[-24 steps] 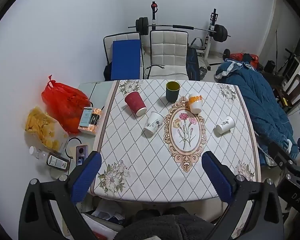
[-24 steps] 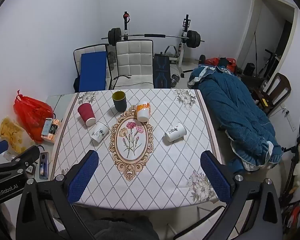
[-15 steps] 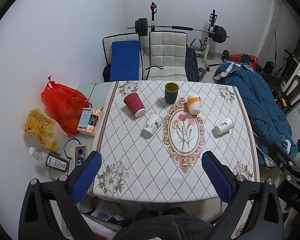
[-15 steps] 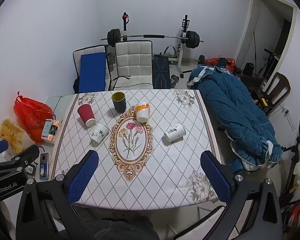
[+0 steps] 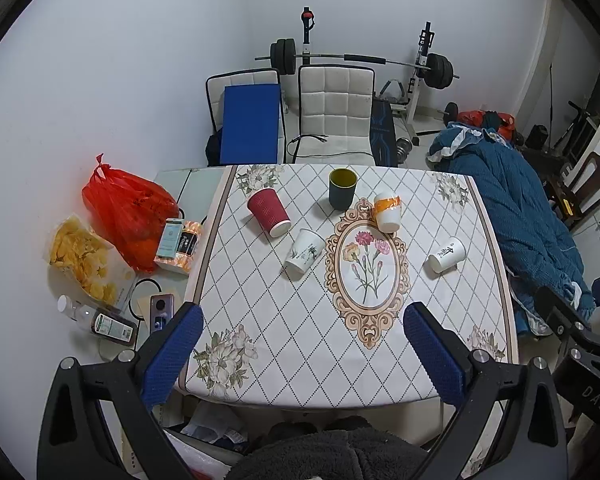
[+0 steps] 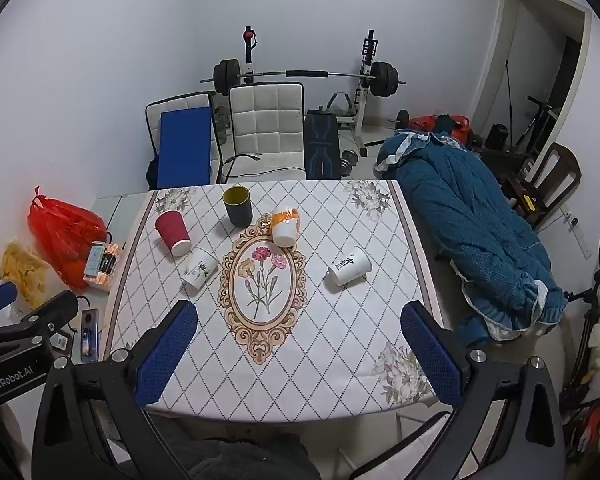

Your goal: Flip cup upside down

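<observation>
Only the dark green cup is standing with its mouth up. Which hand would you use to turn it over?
Probably the left. The dark green cup stands left of the table's middle, nearer the left tool. Both tools are open, empty and back from the table, so the right tool would reach farther.

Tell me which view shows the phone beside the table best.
The left wrist view: the phone lies in full view by the table's left edge. In the right wrist view the left gripper partly covers it.

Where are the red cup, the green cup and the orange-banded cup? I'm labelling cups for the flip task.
red cup (image 5: 269,212), left wrist view, ribbed side wall
green cup (image 5: 342,194), left wrist view, outer wall
orange-banded cup (image 6: 285,225), right wrist view, white side
</observation>
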`<state>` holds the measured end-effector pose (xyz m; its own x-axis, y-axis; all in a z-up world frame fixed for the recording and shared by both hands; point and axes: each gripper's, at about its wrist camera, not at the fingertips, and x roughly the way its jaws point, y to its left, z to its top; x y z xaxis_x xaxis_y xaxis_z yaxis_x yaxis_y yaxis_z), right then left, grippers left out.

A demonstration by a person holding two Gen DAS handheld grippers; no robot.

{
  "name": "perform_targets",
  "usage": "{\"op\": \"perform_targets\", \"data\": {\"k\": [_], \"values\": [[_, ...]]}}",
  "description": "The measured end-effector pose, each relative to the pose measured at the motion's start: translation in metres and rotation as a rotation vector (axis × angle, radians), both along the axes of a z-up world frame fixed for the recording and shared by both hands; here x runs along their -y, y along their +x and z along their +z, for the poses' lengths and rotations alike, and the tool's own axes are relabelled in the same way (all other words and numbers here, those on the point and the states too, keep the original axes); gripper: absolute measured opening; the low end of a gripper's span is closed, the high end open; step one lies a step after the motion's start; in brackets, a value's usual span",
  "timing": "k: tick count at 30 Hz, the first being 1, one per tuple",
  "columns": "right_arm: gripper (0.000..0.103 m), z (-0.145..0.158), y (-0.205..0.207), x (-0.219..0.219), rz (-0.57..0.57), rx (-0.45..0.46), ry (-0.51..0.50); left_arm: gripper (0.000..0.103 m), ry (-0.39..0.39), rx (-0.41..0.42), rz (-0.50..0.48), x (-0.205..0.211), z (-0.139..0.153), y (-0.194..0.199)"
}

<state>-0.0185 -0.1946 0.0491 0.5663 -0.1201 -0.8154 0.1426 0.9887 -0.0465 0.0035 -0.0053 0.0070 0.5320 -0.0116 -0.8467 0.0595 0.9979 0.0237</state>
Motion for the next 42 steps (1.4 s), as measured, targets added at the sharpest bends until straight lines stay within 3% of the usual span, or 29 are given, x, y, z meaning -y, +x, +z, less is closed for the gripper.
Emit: {"op": "perform_targets", "data": {"k": [42], "values": [[0.103,0.01,0.015,0.004,0.008,0.009,0.028,0.103,0.0,0.011,-0.003,0.004,0.002,0.001]]}}
